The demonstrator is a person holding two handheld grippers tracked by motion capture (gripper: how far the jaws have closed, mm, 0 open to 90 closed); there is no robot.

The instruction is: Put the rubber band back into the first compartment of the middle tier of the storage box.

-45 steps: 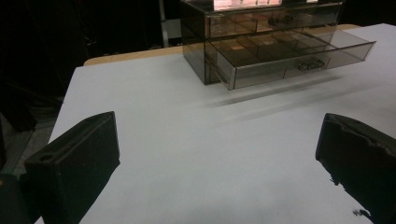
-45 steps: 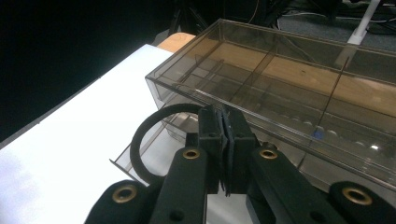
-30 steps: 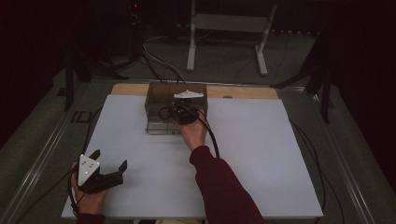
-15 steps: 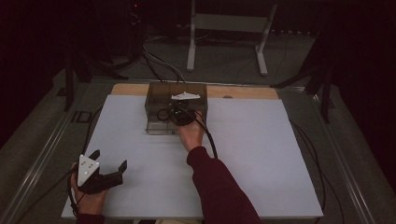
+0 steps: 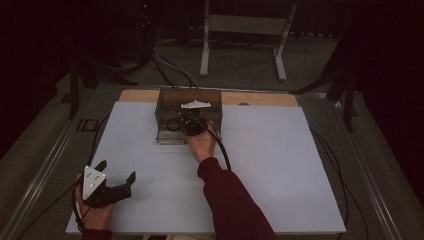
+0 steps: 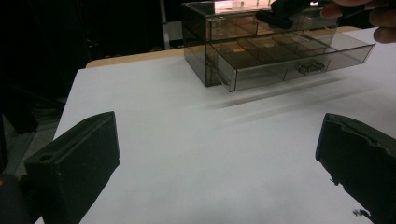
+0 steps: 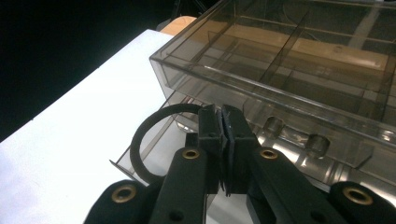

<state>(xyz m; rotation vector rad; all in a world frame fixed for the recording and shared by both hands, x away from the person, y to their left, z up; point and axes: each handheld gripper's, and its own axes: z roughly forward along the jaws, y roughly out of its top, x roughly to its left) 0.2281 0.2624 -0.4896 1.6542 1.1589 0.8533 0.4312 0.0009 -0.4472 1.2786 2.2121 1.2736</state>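
— While the right gripper (image 7: 223, 122) has its jaws pressed flat together, is anything between them?
— A black ring-shaped band (image 7: 142, 140) curves out from beside the closed jaws; whether the pads actually pinch it, I cannot tell. They sit right at the front of the smoky transparent plastic drawer box (image 5: 189, 102), just over its lower drawer.
— And that drawer?
— The shallow clear pulled-out drawer (image 6: 299, 58) stands out from the box front, its dividers showing through, with the right hand (image 5: 202, 145) directly before it.
— Where is the box itself?
— At the far middle of the white tabletop (image 5: 280, 165), against a pale wooden strip (image 5: 260, 98) along the far edge.
— The other gripper?
— The left gripper (image 5: 118, 172) rests well away from the box, at the near left corner, jaws wide apart with nothing between them, pointing towards the box.
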